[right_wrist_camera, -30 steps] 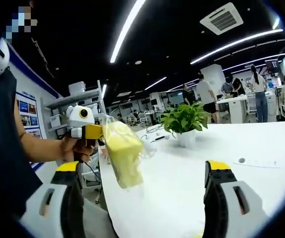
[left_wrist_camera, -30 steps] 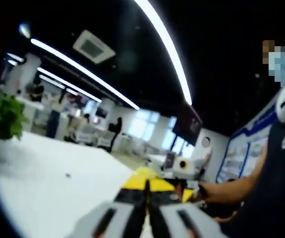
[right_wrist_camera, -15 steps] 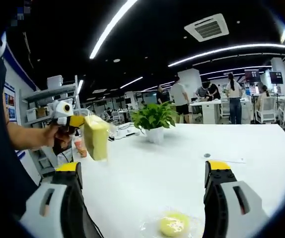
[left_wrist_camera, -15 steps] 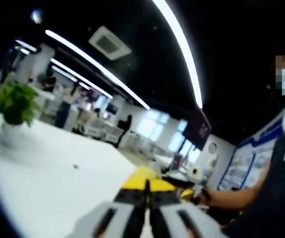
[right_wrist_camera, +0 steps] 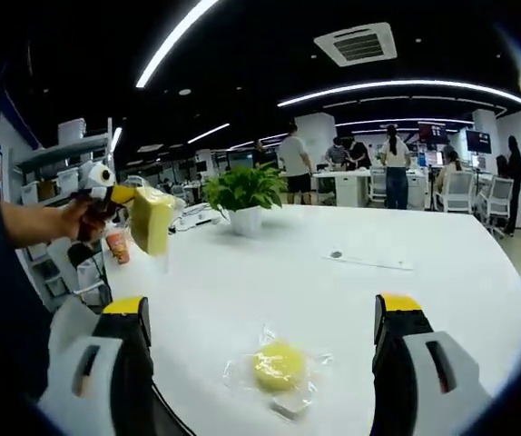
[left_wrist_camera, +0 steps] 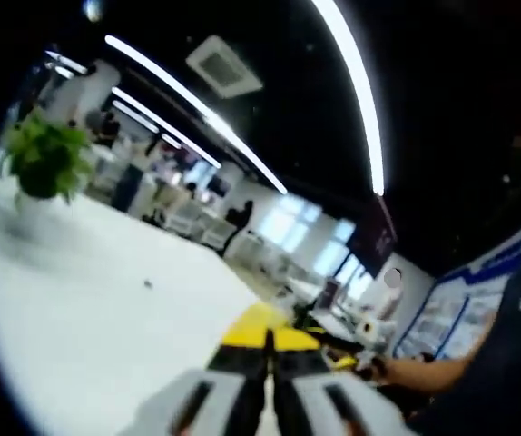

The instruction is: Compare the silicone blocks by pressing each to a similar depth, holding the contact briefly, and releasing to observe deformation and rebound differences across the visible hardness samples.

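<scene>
The left gripper (left_wrist_camera: 270, 338) has its yellow-tipped jaws pressed together. The right gripper view shows it (right_wrist_camera: 122, 194) held up at the far left by a hand, shut on a pale yellow silicone block (right_wrist_camera: 152, 220) in a clear bag, which hangs above the table's left edge. The right gripper (right_wrist_camera: 262, 305) is open, its jaws wide apart above the white table (right_wrist_camera: 442, 272). Below and between them, a round yellow silicone sample (right_wrist_camera: 279, 367) in a clear bag lies on the table, touched by nothing. In the left gripper view, a hand (left_wrist_camera: 389, 369) holds the right gripper low at the right.
A potted green plant (right_wrist_camera: 244, 193) (left_wrist_camera: 46, 160) stands at the table's far side. A thin white strip (right_wrist_camera: 369, 262) lies on the table past the round sample. An orange cup (right_wrist_camera: 117, 245) and shelving (right_wrist_camera: 56, 182) are at the left. People stand at desks behind.
The right gripper view has tilted down over the table, bringing the round bagged sample into sight. The held yellow block now appears smaller and farther left. Both grippers keep their states.
</scene>
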`<state>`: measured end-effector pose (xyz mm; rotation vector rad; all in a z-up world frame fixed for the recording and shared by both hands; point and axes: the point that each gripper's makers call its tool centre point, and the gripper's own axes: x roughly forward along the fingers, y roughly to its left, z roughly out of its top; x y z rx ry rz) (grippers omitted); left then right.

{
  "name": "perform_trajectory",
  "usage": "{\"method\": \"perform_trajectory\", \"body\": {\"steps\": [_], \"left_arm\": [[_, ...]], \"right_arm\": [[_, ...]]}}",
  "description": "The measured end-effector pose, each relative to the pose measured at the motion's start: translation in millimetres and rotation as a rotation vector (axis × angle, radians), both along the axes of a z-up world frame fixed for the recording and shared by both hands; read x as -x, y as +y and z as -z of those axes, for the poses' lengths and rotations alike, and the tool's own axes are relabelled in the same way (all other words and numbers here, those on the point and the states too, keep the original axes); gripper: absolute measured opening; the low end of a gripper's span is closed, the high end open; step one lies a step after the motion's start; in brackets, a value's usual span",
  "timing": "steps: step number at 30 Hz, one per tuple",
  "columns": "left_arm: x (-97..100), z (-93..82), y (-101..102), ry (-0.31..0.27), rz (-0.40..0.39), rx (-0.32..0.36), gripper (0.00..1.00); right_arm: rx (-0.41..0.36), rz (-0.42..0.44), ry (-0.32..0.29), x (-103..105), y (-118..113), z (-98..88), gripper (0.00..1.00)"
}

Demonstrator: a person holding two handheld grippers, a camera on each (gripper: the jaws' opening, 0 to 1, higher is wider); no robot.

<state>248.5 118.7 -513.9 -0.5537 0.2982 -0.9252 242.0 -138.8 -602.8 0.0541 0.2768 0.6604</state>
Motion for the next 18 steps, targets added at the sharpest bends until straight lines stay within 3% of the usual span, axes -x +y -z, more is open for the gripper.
{"method": "perform_trajectory", "body": {"steps": [5, 9, 12, 18], "left_arm": [[-6.1, 16.1, 4.5, 0.049, 0.002, 0.036, 0.0], [-7.5, 32.1, 5.5, 0.076, 0.003, 0.006, 0.0], [-7.6, 40.1, 6.8, 0.088, 0.007, 0.0, 0.0], [-12.7, 59.0, 11.5, 0.14, -0.005, 0.004, 0.0]], "right_arm": [[0.008, 0.034, 0.01, 5.0, -16.1, 8.7, 0.96], [0.011, 0.058, 0.025, 8.6, -25.4, 14.4, 0.96], [0.059, 0.073, 0.024, 10.5, -31.7, 21.2, 0.96], [0.044, 0.093, 0.036, 16.0, -37.1, 29.0, 0.96]]}}
